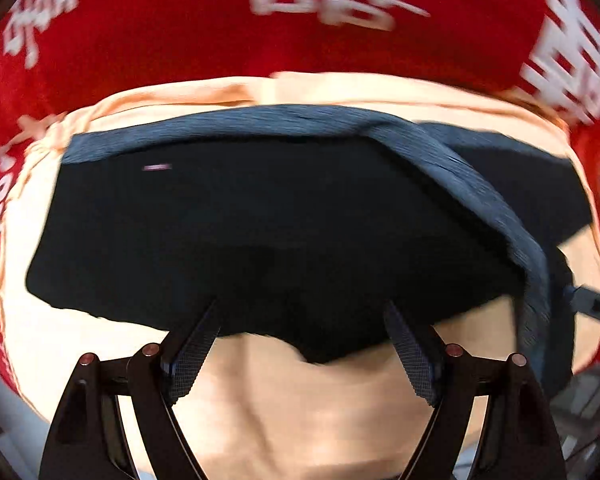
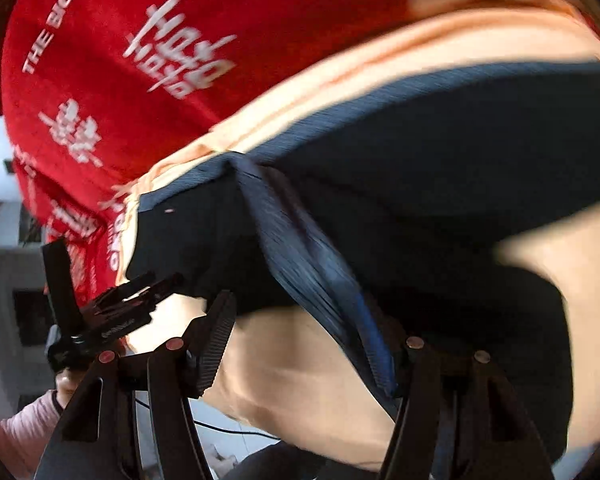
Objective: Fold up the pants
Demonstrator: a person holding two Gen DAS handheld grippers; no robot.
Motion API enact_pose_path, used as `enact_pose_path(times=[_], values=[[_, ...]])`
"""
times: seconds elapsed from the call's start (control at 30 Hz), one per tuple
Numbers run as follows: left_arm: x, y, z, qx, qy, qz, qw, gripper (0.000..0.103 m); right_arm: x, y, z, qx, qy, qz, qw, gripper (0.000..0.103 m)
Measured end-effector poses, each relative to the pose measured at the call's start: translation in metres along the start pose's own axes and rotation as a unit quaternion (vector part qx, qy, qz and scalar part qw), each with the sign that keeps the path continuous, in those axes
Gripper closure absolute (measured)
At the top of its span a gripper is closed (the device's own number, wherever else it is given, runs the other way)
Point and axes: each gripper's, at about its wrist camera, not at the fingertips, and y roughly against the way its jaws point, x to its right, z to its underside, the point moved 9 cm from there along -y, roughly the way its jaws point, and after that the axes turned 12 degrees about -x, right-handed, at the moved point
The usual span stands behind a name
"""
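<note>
Dark navy pants (image 1: pixel 260 224) lie on a peach cloth (image 1: pixel 308 400), with a ribbed blue waistband (image 1: pixel 236 128) along the far edge. My left gripper (image 1: pixel 300 312) is open, its fingertips at the pants' near edge, holding nothing. In the right wrist view the pants (image 2: pixel 440 184) are lifted and folded, with a ribbed fold (image 2: pixel 312 272) running down toward my right gripper (image 2: pixel 312 320). That gripper's jaws stand wide apart; the fold drapes over its right finger. The left gripper also shows in the right wrist view (image 2: pixel 112 312).
A red cloth with white lettering (image 1: pixel 180 32) covers the surface beyond the peach cloth, also in the right wrist view (image 2: pixel 148 64). The right gripper's tip (image 1: pixel 596 306) shows at the right edge. A pink sleeve (image 2: pixel 24 428) is at lower left.
</note>
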Motion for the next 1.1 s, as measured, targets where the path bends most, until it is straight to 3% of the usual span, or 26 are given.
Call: enact_pose_path(times=[0.23,0.4,0.53,0.73,0.93,1.1], values=[[0.067,0.012,0.019,0.028,-0.088,0.020,0.9955,0.019,0.079,0.015,0.095,0.027,-0.105,0.026,0.994,0.038],[0.093,0.009,0.043,0.030,-0.110,0.038,0.9927,0.019,0.122,0.007,0.158,0.049,-0.169,0.026,0.984,0.038],[0.112,0.007,0.068,0.021,-0.124,0.054,0.9906,0.019,0.141,-0.005,0.192,0.042,-0.197,0.030,0.979,0.038],[0.157,-0.008,0.072,0.006,-0.150,0.072,0.9860,0.019,0.156,-0.024,0.204,0.030,-0.190,0.032,0.981,0.038],[0.205,-0.031,0.064,-0.018,-0.145,0.102,0.9840,0.019,0.154,-0.024,0.191,0.042,-0.157,-0.025,0.986,0.038],[0.228,-0.042,0.062,-0.041,-0.128,0.121,0.9835,0.019,0.146,-0.027,0.189,0.028,-0.119,-0.054,0.991,0.055]])
